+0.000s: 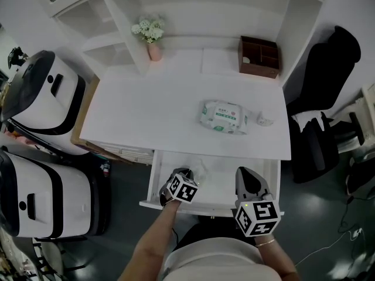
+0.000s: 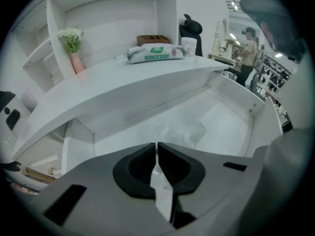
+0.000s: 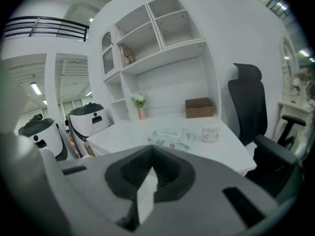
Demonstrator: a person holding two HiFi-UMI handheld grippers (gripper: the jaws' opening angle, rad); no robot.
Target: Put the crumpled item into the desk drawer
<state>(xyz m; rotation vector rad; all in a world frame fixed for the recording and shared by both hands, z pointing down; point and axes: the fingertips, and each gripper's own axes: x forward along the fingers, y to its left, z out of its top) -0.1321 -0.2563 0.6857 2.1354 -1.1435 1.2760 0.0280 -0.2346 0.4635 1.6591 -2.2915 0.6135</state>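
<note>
Under white desk point(image 1: 152, 116), open drawer point(image 1: 225, 179)

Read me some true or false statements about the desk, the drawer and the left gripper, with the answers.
1. The desk drawer is pulled open. True.
2. The crumpled item lies on the desktop. False: it lies inside the drawer.
3. The wipes pack rests on the desktop. True.
4. The left gripper has its jaws wide apart. False: they are together, with the crumpled item lying beyond them on the drawer floor.
</note>
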